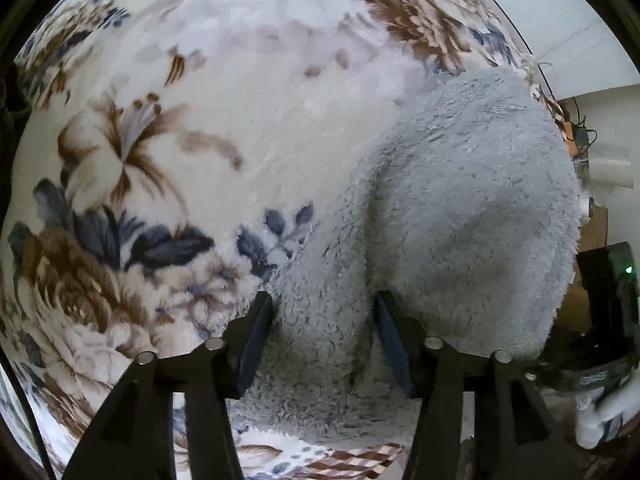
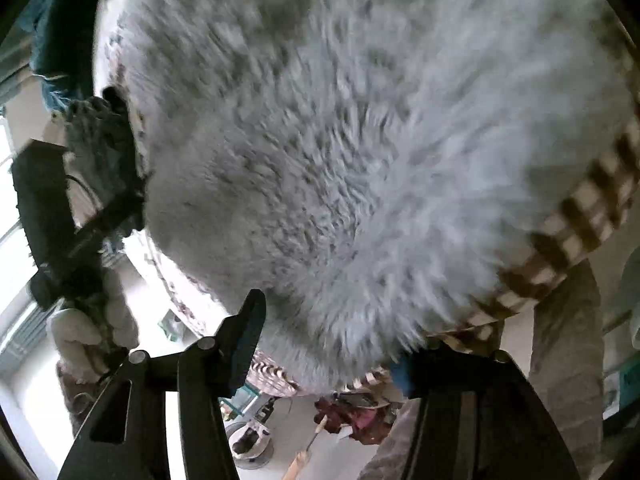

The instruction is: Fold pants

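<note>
The pants (image 1: 460,208) are a thick, fluffy fleece in pale grey-blue, and by the look of the pile they are soft, bulky and fairly light, with no stiffness to hold a crease; a fold will probably spring back a little and will need to be laid down rather than pressed sharp. The nap should give good friction, so slipping out of a pinch seems unlikely, but the loft means a shallow bite may catch only fuzz, so the best hold is deep on a doubled edge or hem, both layers together. They lie bunched on a flower-patterned blanket (image 1: 168,128) in cream, brown and slate blue, near its checked border (image 2: 592,200), with one rounded hump and a crease running down toward the camera. In the left wrist view the left gripper (image 1: 324,340) has a fold of the fleece between its dark pads, and the fabric bulges between them, so it is clamped on the pants. In the right wrist view the picture is blurred; the right gripper (image 2: 324,344) has the fleece edge over its right finger while the left finger (image 2: 244,340) stands clear of the cloth, so the jaws are parted with nothing pinched.
</note>
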Motion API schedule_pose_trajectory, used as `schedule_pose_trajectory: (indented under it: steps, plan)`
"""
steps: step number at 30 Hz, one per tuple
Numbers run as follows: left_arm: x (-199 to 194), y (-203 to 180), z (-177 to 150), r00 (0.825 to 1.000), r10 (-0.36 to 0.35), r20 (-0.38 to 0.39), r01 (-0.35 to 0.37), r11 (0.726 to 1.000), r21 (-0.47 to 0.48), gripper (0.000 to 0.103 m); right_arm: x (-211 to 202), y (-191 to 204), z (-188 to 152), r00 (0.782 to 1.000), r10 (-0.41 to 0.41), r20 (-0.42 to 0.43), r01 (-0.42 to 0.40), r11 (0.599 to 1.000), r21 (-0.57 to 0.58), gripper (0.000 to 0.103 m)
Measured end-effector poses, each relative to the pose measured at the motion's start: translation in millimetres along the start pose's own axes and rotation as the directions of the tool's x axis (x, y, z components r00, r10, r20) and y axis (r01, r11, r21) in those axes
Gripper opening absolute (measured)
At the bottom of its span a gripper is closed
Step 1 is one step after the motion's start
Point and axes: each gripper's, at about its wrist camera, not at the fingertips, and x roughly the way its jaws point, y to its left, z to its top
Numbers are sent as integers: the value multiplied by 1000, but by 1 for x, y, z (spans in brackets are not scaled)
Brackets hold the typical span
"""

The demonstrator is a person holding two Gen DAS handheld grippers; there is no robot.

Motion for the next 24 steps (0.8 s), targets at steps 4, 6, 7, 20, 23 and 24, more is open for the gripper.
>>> schedule_pose_trajectory:
  steps: [4, 6, 7, 20, 23, 24]
  plan:
    - [-9, 14, 3, 992, 125, 13, -125, 991, 35, 23, -14, -20, 7, 995, -49, 85, 41, 995, 89, 13]
    - [-18, 37, 6, 993, 119, 29, -118, 993, -23, 26, -22, -27, 13, 993, -59, 105, 49, 994, 99, 13]
    - [-19, 43, 7, 991, 132, 29, -131, 991, -29, 26, -25, -28, 14, 992, -59, 111, 47, 993, 107, 13]
    - [-30, 46, -52, 998, -54, 27, 58, 989, -135, 47, 10, -4, -16, 998, 49, -31, -49, 999, 23, 64]
    - [-22, 38, -63, 999, -31, 29, 35, 992, -124, 48, 36, -5, -21, 994, 74, -82, -70, 996, 51, 64]
    - [-23, 37, -64, 999, -23, 42, 28, 992, -124, 48, 42, -4, -21, 994, 82, -78, -77, 995, 55, 55]
